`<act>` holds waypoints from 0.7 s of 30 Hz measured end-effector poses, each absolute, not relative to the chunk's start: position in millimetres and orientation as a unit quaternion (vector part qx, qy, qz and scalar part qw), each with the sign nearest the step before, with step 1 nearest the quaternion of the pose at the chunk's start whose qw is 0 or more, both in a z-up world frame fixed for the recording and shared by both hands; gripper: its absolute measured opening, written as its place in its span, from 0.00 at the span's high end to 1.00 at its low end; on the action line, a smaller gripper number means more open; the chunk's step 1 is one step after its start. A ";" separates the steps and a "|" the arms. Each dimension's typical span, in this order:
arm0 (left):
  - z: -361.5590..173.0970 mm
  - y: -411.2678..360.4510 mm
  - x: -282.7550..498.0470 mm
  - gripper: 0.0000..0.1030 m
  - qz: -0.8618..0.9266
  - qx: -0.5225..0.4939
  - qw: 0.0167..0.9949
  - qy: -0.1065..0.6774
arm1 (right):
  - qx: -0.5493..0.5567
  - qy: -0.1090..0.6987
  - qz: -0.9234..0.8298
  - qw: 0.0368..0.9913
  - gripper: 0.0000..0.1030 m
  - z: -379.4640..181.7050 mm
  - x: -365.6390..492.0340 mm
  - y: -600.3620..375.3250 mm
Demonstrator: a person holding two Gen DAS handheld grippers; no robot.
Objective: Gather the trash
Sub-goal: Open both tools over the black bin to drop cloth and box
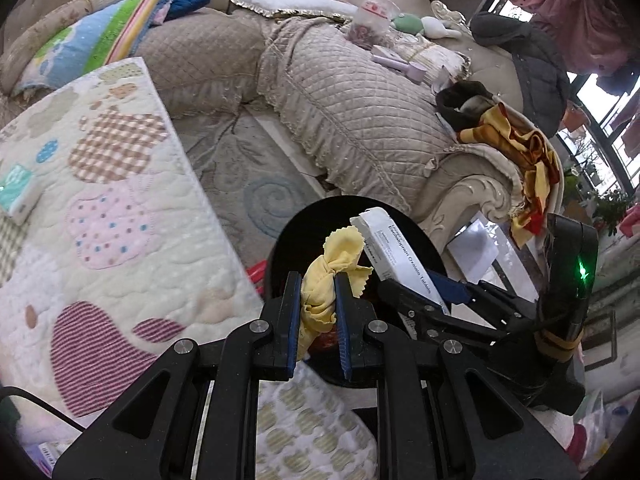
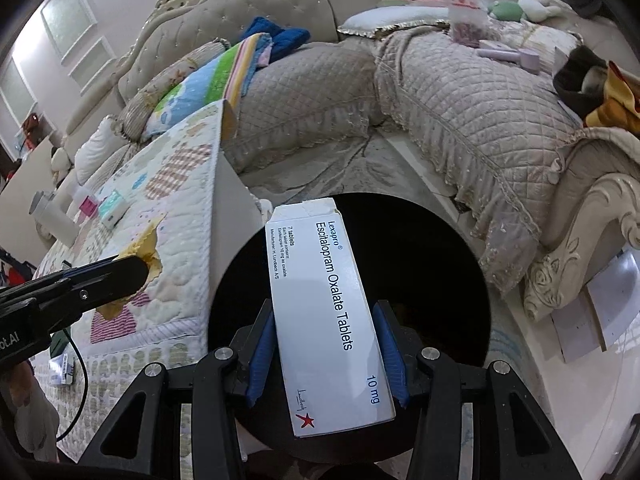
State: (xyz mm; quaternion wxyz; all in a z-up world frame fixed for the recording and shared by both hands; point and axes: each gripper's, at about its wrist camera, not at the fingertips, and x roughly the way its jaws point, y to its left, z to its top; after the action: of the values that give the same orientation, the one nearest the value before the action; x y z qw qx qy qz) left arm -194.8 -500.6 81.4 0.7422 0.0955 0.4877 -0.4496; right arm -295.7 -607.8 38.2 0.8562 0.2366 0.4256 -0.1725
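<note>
My left gripper (image 1: 317, 280) is shut on a crumpled yellow cloth (image 1: 326, 280) and holds it over the open mouth of a round black bin (image 1: 416, 236). My right gripper (image 2: 326, 312) is shut on a white tablet box (image 2: 324, 320) printed "Escitalopram Oxalate Tablets", held over the same black bin (image 2: 432, 264). In the left wrist view the box (image 1: 394, 252) and the right gripper (image 1: 452, 300) show to the right. In the right wrist view the left gripper (image 2: 148, 266) with the yellow cloth (image 2: 148, 244) shows at the left.
A quilted patchwork cover (image 1: 100, 216) lies on the table to the left, with a teal packet (image 1: 16, 188). A beige quilted sofa (image 1: 352, 96) with pillows, toys and clothes curves behind. A patterned rug (image 1: 248, 176) covers the floor. White papers (image 2: 600, 312) lie by the sofa arm.
</note>
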 end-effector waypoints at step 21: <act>69.3 -514.5 -191.2 0.70 -0.469 0.071 0.716 0.513 | 0.262 0.431 -0.195 0.841 0.54 26.2 -303.2 -629.9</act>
State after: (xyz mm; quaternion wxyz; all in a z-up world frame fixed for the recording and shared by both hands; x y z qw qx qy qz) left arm -191.2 -514.5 69.3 0.7155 0.0707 0.5134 -0.4685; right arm -303.2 -629.9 26.2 0.8408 0.2623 0.4315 -0.1952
